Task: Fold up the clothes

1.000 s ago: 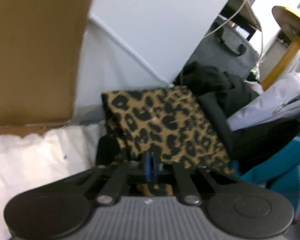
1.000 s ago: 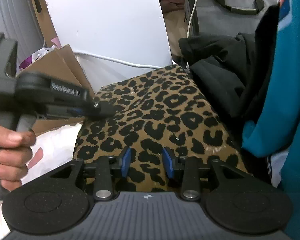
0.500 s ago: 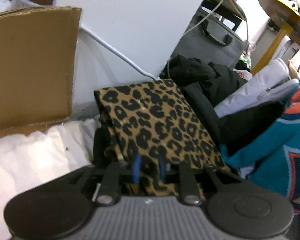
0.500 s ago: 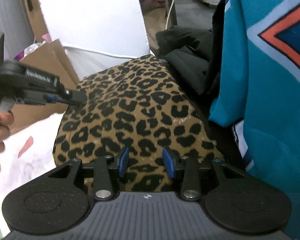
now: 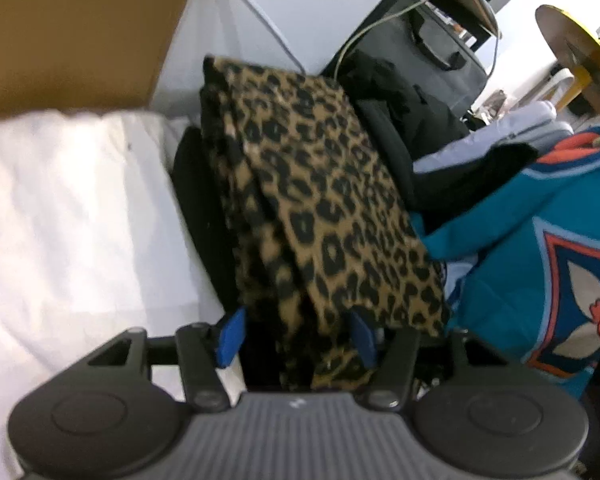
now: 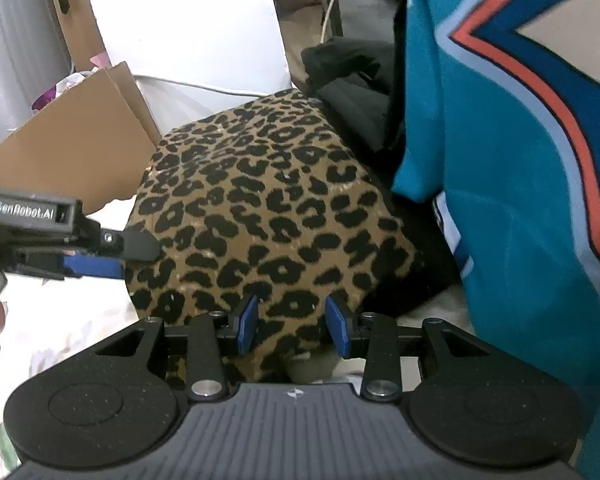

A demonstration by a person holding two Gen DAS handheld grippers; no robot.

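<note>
A teal jersey [image 6: 512, 160] with orange trim hangs at the right, the largest piece in view, draped over dark clothing [image 5: 404, 120]. Beside it, the folded leopard-print garment [image 6: 260, 208] lies on a black item atop white bedding [image 5: 68, 216], its stacked layers showing along the left edge. It looks soft, light and limp, likely to sag or unfold if lifted by one corner; the thick folded edge seems the safest hold. A cardboard box [image 6: 72, 152] stands behind, its contents hidden apart from something purple at its rim. The left gripper [image 5: 296, 334] has its jaws released, straddling the garment's near edge; the right gripper [image 6: 294, 324] is likewise spread wide over the print, grasping nothing.
</note>
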